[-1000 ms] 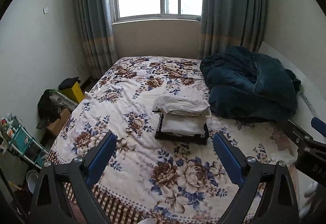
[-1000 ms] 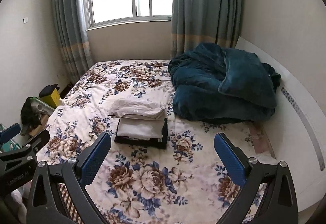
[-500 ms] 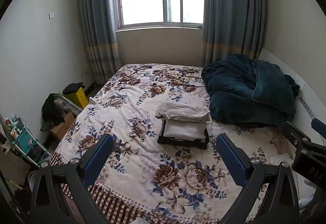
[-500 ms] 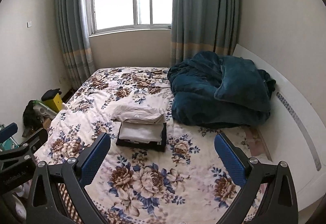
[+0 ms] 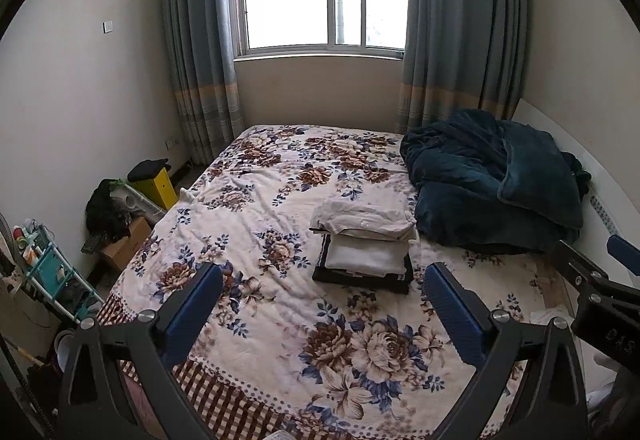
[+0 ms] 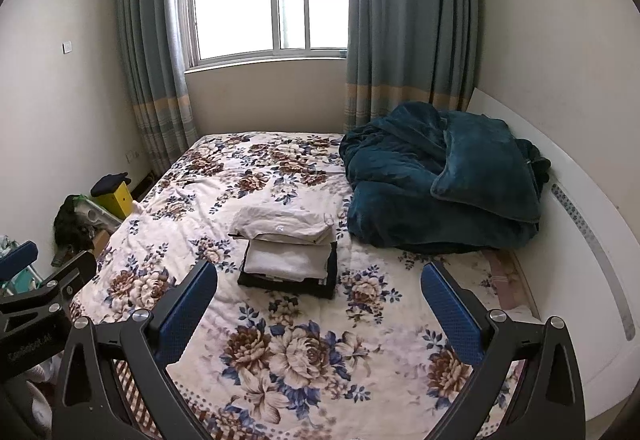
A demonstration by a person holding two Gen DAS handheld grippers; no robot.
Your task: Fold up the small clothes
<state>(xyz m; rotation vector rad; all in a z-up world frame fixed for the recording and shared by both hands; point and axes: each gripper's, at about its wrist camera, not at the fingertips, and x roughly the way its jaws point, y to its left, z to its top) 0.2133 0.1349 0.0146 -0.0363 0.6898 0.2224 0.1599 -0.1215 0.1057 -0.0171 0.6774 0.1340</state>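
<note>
Well, both sets of jaws stand spread wide and hold nothing: the left gripper and right gripper hang above the near end of the floral bedspread. The stack of folded clothes sits mid-bed, just beside the teal blanket. Folding looks finished to me; any next garment should go on squarely, lowered flat, so the cream top piece doesn't slide.

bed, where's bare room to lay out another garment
Free: the floral bedspread left of the folded stack, toward the window, and the near strip below the stack. Crowded: the right side, where the teal blanket sits close beside the stack.
</note>
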